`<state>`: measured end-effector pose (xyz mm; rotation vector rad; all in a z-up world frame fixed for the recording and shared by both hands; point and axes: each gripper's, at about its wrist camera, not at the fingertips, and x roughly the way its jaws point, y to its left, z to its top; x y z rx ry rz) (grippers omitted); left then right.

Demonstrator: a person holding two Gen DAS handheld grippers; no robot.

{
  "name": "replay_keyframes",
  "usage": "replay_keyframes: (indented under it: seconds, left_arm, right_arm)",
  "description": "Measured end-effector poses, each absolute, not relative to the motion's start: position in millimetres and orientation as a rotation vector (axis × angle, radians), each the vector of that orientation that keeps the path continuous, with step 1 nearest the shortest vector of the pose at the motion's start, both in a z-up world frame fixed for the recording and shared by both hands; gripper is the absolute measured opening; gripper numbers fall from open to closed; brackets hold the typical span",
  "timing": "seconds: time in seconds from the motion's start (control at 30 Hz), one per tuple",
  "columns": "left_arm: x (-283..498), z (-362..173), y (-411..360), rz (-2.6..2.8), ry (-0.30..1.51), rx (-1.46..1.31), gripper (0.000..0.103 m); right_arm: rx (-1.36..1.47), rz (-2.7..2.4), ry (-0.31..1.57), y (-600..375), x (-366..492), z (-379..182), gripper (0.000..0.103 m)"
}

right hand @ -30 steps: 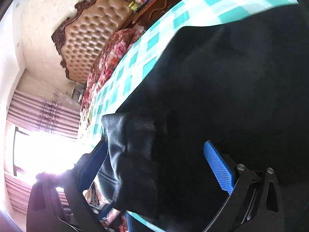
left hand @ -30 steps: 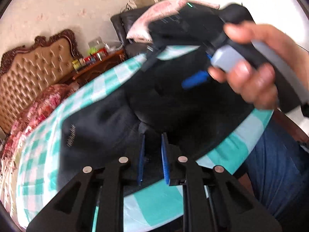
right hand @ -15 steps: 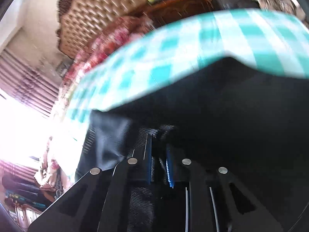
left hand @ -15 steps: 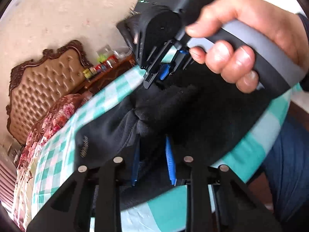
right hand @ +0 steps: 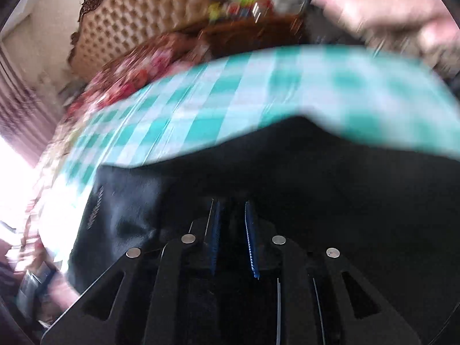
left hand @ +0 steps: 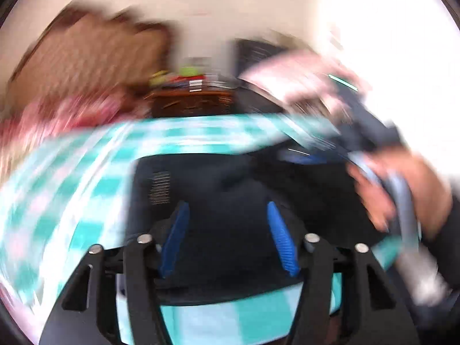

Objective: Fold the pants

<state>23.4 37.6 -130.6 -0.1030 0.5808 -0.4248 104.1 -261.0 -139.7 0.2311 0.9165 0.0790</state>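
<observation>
Pants (left hand: 230,178), black, one item: lying bunched on the teal-and-white checked cloth (left hand: 95,184) in front of you, filling the lower half of both views. A pale strip of print or stitching (left hand: 159,187) sits near the left edge of the fabric; it is too blurred to read as words or a brand.

Your left gripper (left hand: 228,238): blue pads (left hand: 175,238) spread wide over the dark fabric, nothing between them.

Your right gripper (right hand: 232,238): blue pads (right hand: 250,238) drawn narrow, with dark fabric at the gap; whether it is pinched there cannot be told. From the left wrist view, your right hand (left hand: 402,195) shows around its grey handle, at the right side of the pants.

Background, all motion-blurred: tufted tan headboard (right hand: 143,20), red floral bedding (right hand: 129,77), dark wooden side table (left hand: 192,103) holding small colourful containers, labels unreadable.
</observation>
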Motion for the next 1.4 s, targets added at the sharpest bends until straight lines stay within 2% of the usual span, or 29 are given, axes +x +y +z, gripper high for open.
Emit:
replay_keyframes:
  seconds: [0.07, 0.1, 0.23, 0.33, 0.43, 0.5, 0.57, 0.6, 0.7, 0.77, 0.9, 1.03, 1.23, 1.4]
  left_arm:
    - [42.6, -137.5, 74.8, -0.356, 0.642, -0.244, 0.021]
    - [48.8, -141.3, 84.4, -0.332, 0.66, -0.26, 0.018]
    - [56.2, -172.1, 83.4, -0.314, 0.793, -0.22, 0.018]
    - [51.1, -174.8, 81.4, -0.287, 0.78, -0.193, 0.018]
    - [49.3, -170.0, 85.3, -0.295, 0.77, -0.18, 0.021]
    - [45.4, -171.2, 97.8, -0.299, 0.759, -0.261, 0.027]
    - [42.0, -174.6, 111.1, -0.295, 0.754, -0.334, 0.04]
    - [41.7, -174.1, 113.4, -0.295, 0.76, -0.352, 0.043]
    - [41.3, -181.2, 121.4, -0.329, 0.789, -0.427, 0.045]
    - [41.4, -186.8, 126.1, -0.357, 0.8, -0.481, 0.052]
    - [44.2, -198.3, 134.2, -0.417, 0.817, -0.585, 0.055]
    - [47.8, -206.0, 128.5, -0.465, 0.846, -0.602, 0.067]
    - [47.1, -212.4, 121.4, -0.487, 0.854, -0.599, 0.069]
    - [46.1, -213.0, 119.3, -0.484, 0.859, -0.593, 0.062]
  right_arm:
    - [0.18, 0.06, 0.842, -245.1, 85.2, -117.4, 0.021]
    - [0.157, 0.077, 0.828, -234.4, 80.4, -111.3, 0.022]
    - [0.043, 0.101, 0.818, -184.3, 66.8, -113.7, 0.023]
    - [-0.015, 0.084, 0.866, -163.1, 66.3, -135.9, 0.023]
    - [-0.029, 0.058, 0.905, -160.1, 64.3, -157.6, 0.023]
    - [-0.046, 0.057, 0.897, -157.3, 65.0, -164.7, 0.023]
    - [-0.096, 0.043, 0.894, -150.3, 63.6, -167.7, 0.023]
    - [-0.115, 0.035, 0.893, -147.5, 64.1, -169.4, 0.023]
    - [-0.163, 0.007, 0.885, -140.4, 63.6, -173.6, 0.023]
    - [-0.175, -0.004, 0.879, -138.7, 63.4, -175.9, 0.023]
    - [-0.179, -0.01, 0.876, -139.4, 64.4, -177.2, 0.023]
    - [-0.194, -0.018, 0.87, -136.3, 63.6, -177.9, 0.024]
    - [-0.19, -0.018, 0.871, -136.3, 63.9, -178.2, 0.024]
    - [-0.19, -0.019, 0.869, -135.6, 64.1, -178.3, 0.024]
